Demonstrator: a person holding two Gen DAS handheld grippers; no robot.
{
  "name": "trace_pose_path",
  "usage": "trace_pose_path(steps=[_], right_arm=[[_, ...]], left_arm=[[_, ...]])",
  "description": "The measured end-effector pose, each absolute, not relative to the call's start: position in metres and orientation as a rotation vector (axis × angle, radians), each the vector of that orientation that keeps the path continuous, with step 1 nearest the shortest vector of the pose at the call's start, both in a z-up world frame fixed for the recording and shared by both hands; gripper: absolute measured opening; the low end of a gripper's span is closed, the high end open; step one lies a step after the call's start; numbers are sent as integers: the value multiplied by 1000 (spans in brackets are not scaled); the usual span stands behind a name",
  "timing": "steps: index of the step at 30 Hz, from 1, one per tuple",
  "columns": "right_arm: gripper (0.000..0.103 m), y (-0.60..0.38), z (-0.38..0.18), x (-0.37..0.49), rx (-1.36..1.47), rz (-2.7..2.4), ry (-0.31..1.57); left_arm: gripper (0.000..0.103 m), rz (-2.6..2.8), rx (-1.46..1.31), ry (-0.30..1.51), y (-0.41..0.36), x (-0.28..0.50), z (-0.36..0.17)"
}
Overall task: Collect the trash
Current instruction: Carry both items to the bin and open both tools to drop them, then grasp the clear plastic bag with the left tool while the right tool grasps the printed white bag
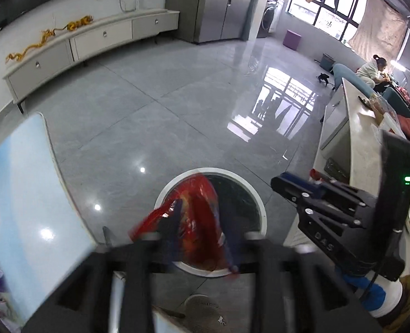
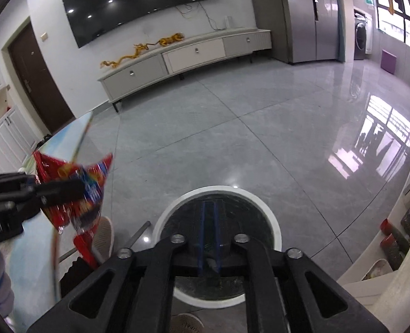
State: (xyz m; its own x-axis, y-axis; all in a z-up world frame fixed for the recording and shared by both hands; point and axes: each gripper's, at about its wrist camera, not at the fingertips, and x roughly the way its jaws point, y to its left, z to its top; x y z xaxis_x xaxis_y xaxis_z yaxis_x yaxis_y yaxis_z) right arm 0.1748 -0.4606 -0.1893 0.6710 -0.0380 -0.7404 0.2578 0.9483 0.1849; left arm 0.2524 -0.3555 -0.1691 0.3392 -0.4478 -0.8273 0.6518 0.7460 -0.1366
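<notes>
Left wrist view: blurred left hand-held gripper [image 1: 196,222] clamping red wrapper [image 1: 194,211], half-hiding white bin [image 1: 260,208]; right hand-held gripper [image 2: 209,222] pinched empty.

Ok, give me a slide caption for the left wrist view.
Left gripper holds a red snack wrapper over the white-rimmed trash bin; right gripper alongside.
</notes>
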Motion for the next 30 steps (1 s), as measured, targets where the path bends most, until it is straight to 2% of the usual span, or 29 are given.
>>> trace_pose_path(steps=[1, 2, 9, 19, 25, 30], right_arm=[[40, -464, -190, 170, 289, -184, 809], [41, -466, -189, 166, 290, -196, 797], [41, -473, -172, 144, 299, -247, 756], [41, -452, -129, 105, 280, -223, 693], [42, -420, -89, 88, 241, -171, 625], [43, -375, -54, 78, 189, -74, 564]], left_arm=[[57, -726, 228, 994, -357, 255, -172], [57, -736, 220, 999, -358, 257, -175], [57, -782, 184, 994, -352, 250, -173], [57, -709, 162, 818, -309, 208, -111], [57, -660, 184, 728, -255, 166, -70], [56, -558, 168, 696, -175, 146, -43]])
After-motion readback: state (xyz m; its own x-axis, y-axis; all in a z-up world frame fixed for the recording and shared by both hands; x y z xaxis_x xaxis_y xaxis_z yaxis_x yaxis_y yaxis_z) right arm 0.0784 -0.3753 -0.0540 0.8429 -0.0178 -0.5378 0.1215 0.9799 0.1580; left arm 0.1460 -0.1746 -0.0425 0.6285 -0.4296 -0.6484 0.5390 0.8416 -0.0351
